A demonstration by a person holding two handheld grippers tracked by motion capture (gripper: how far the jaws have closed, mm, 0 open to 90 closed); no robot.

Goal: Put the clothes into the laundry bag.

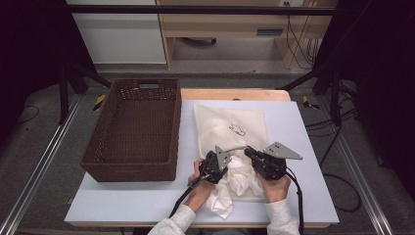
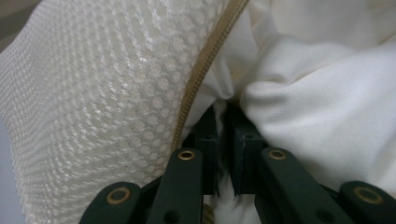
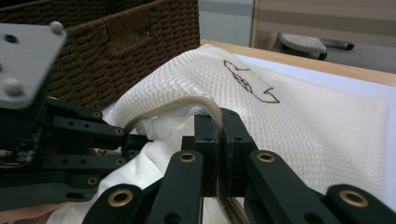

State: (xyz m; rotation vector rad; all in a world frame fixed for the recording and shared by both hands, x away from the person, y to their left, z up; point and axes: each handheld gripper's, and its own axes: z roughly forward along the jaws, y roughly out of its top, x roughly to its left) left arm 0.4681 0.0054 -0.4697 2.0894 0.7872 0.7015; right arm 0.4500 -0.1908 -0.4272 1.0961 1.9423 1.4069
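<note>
2 grippers work at the mouth of a white mesh laundry bag [image 1: 230, 128] that lies flat on the pale table [image 1: 122, 200], just to the right of a brown wicker basket [image 1: 134, 128]. The bag carries a small dark line drawing [image 1: 237, 129] on its upper face, and its open end faces the person at the near edge of the table.

The right gripper [image 3: 218, 140] has its jaws pressed together on the bag's tan zipper edge [image 3: 210, 105], holding that rim lifted so the mesh arches up like a small tent. In the high view this right gripper sits at the bag's near right corner, with its grey plate on top.

The left gripper [image 2: 223, 123] has its tips pushed in at the opening, beside the zipper line [image 2: 205, 77]. Its jaws stand narrow, almost together, with a fold of white cloth [image 2: 322, 116] caught between the tips.

The white cloth is a soft bunched garment [image 1: 235, 183]. 1 part of it lies tucked under the raised mesh, and the rest spills out toward the person, between the 2 hands.
</note>
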